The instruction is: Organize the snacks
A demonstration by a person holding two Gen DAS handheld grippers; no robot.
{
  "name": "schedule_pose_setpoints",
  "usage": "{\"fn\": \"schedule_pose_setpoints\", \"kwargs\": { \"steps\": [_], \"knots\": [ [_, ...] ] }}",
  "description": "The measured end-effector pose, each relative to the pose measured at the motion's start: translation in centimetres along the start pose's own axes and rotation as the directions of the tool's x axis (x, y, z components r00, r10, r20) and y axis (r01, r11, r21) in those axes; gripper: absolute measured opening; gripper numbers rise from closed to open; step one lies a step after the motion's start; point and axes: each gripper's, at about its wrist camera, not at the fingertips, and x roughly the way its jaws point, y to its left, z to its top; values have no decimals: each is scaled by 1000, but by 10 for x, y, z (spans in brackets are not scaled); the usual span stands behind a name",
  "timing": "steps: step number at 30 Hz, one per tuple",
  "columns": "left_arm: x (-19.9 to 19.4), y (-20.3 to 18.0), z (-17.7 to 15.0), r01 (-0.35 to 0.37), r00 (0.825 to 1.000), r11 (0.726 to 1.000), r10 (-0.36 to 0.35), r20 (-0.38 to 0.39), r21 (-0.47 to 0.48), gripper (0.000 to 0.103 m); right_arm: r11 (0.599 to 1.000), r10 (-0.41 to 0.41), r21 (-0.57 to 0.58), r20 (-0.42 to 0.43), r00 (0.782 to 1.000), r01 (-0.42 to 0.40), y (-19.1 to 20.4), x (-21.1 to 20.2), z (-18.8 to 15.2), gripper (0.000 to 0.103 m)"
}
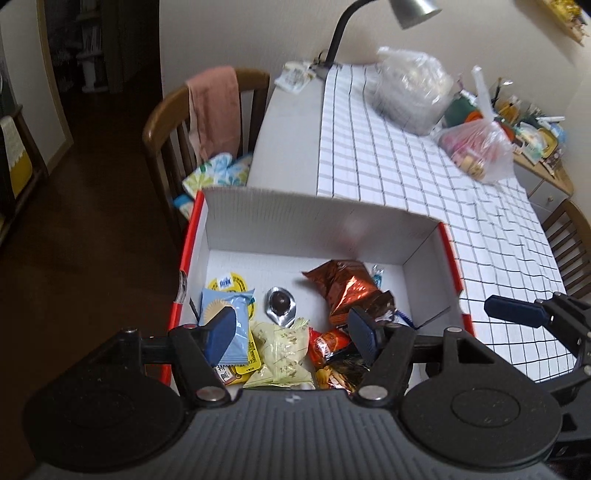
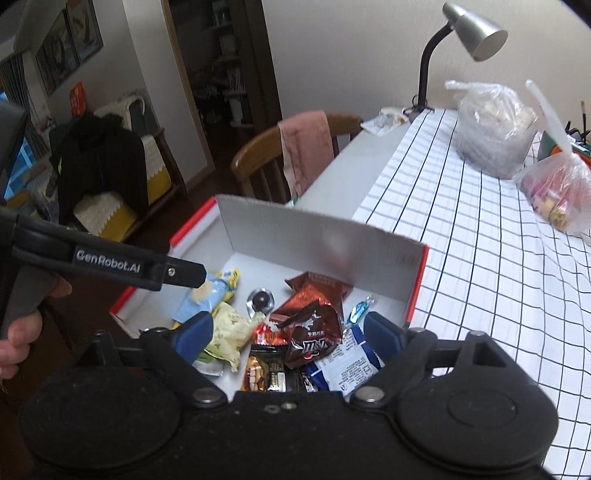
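Note:
A cardboard box [image 1: 295, 218], white inside and red outside, stands at the near end of the table and holds several loose snacks. Among them are a light blue packet [image 1: 238, 341], a pale green packet [image 1: 284, 354], a foil-cupped chocolate [image 1: 279, 304] and a copper-coloured bag [image 1: 347, 288]. My left gripper [image 1: 293, 328] hangs open over the box's near left part with nothing between its pads. My right gripper [image 2: 290, 332] is open wide above a brown M&M's packet [image 2: 314, 332] and a blue-and-white packet [image 2: 347, 362], touching neither.
The table wears a white checked cloth [image 1: 406, 166]. Two tied plastic bags [image 1: 410, 88] [image 1: 476, 147] and a grey desk lamp [image 2: 472, 35] stand at its far end. A wooden chair with a pink towel [image 1: 214, 110] stands left of the table. A person's hand [image 2: 18, 332] holds the left gripper's handle.

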Motion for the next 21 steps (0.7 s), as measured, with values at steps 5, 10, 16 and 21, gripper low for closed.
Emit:
{"fn": "schedule_pose_setpoints", "kwargs": {
  "steps": [5,10,16,21],
  "knots": [
    [-31,-9,-11,3,996,999,-6,85,34,73,999,13,35,30,999,-14,-4,-22,-3,94],
    [-52,-15,-23,-6,989,999,-1,145,44,81,998,12,55,72,997,-16,-2,-42,-7,103],
    [-75,-23,-40,-3,977,998,-11,213,68,85,996,6,85,114,994,-15,-3,-61,-16,103],
    [-86,-28,-54,27,971,997,-43,237,71,94,994,-7,108,127,992,-7,-5,-69,-25,103]
  ]
}}
